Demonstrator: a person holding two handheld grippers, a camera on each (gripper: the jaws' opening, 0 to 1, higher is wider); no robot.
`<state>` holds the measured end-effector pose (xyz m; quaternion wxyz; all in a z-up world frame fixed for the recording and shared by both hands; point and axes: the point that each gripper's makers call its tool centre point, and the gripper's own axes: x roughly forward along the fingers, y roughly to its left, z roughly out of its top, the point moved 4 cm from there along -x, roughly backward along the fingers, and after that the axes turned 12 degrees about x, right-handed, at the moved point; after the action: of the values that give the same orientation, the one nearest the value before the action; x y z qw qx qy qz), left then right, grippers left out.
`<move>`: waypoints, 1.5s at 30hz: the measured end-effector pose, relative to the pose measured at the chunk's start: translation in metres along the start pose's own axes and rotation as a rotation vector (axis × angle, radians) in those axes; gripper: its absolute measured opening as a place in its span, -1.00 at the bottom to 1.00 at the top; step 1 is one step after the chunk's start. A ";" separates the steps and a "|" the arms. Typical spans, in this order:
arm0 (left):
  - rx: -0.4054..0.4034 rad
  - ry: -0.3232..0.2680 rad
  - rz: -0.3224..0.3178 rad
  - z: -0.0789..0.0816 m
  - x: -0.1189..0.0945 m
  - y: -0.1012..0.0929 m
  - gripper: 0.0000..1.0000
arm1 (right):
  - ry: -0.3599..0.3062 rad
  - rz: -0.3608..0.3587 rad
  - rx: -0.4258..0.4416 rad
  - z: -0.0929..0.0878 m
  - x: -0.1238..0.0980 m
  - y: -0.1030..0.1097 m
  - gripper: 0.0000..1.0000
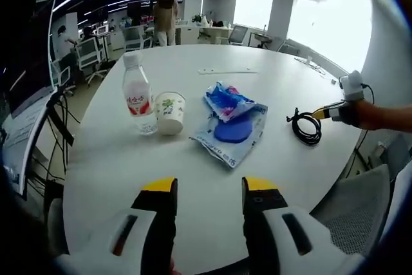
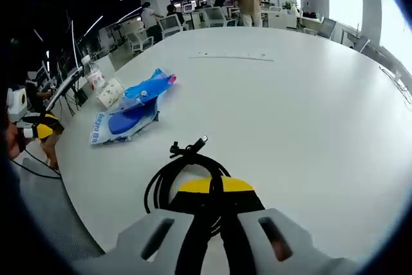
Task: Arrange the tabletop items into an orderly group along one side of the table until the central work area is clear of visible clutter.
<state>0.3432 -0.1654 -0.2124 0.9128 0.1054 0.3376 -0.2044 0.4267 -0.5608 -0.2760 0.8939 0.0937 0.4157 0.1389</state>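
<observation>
On the round white table (image 1: 193, 178) stand a clear water bottle (image 1: 138, 98) with a red label and a paper cup (image 1: 170, 113), side by side. To their right a crumpled blue packet (image 1: 226, 99) lies on a flat blue-and-white bag (image 1: 232, 134). My left gripper (image 1: 210, 188) hovers open over the near table edge, nothing between its jaws. A coiled black cable (image 2: 183, 172) lies right in front of my right gripper (image 2: 215, 187), which is shut on it. In the left gripper view the cable (image 1: 306, 125) lies near the table's right edge, with the right gripper (image 1: 331, 111) touching it.
A thin strip (image 2: 232, 56) lies far across the table. Office chairs (image 1: 87, 53) and desks stand behind, and a person (image 1: 166, 18) stands in the background. A grey mesh chair (image 1: 357, 207) is close at the right table edge. Wide bare tabletop (image 2: 309, 114) stretches beyond the cable.
</observation>
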 end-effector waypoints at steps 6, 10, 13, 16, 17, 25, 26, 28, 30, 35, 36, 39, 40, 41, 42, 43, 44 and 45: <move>0.006 -0.001 -0.002 0.003 0.001 -0.001 -0.22 | 0.003 -0.001 0.017 -0.003 0.003 -0.004 -1.00; 0.011 -0.005 -0.002 0.006 0.002 -0.002 -0.22 | 0.006 -0.004 0.023 -0.005 0.001 -0.005 -1.00; 0.011 -0.009 -0.003 0.007 0.002 -0.002 -0.22 | 0.009 -0.004 0.033 -0.006 0.002 -0.006 -1.00; 0.014 -0.008 -0.003 0.007 0.003 -0.003 -0.22 | 0.011 -0.006 0.037 -0.008 0.002 -0.008 -0.99; 0.014 -0.008 -0.003 0.007 0.003 -0.003 -0.22 | 0.013 -0.008 0.038 -0.009 0.003 -0.010 -0.99; 0.012 -0.009 -0.002 0.006 0.001 -0.003 -0.22 | 0.024 -0.011 0.054 -0.015 0.001 -0.013 -0.99; 0.010 -0.011 0.000 0.006 0.001 -0.003 -0.22 | 0.024 -0.009 0.055 -0.014 0.001 -0.013 -0.99; 0.009 -0.012 0.003 0.006 0.001 -0.001 -0.22 | 0.024 -0.009 0.056 -0.014 0.001 -0.014 -0.99; 0.007 -0.013 0.003 0.007 0.001 -0.001 -0.22 | 0.026 -0.011 0.055 -0.014 0.001 -0.014 -0.98; 0.008 -0.016 0.006 0.008 0.000 -0.001 -0.22 | 0.042 -0.016 0.044 -0.015 0.001 -0.014 -0.98; 0.006 -0.018 0.007 0.008 0.000 -0.001 -0.22 | 0.044 -0.016 0.042 -0.015 0.001 -0.015 -0.97; 0.003 -0.019 0.007 0.007 0.000 -0.001 -0.22 | 0.041 -0.025 0.045 -0.014 -0.001 -0.018 -1.00; 0.001 -0.019 0.007 0.007 0.000 -0.001 -0.22 | 0.037 -0.025 0.052 -0.013 -0.002 -0.019 -1.00; 0.000 -0.019 0.007 0.007 0.000 -0.001 -0.22 | 0.034 -0.025 0.053 -0.012 -0.003 -0.019 -0.99; -0.001 -0.018 0.007 0.006 0.001 -0.001 -0.22 | 0.034 -0.028 0.051 -0.012 -0.003 -0.020 -1.00; -0.003 -0.017 0.007 0.005 0.001 -0.001 -0.22 | 0.035 -0.030 0.047 -0.012 -0.003 -0.021 -1.00; -0.004 -0.017 0.006 0.004 0.002 -0.001 -0.22 | 0.036 -0.030 0.046 -0.011 -0.004 -0.022 -1.00; -0.006 -0.017 0.006 0.004 0.002 -0.001 -0.22 | 0.035 -0.029 0.046 -0.011 -0.004 -0.022 -1.00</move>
<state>0.3467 -0.1680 -0.2105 0.9165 0.1020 0.3299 -0.2018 0.4194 -0.5825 -0.2862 0.8860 0.1057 0.4357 0.1182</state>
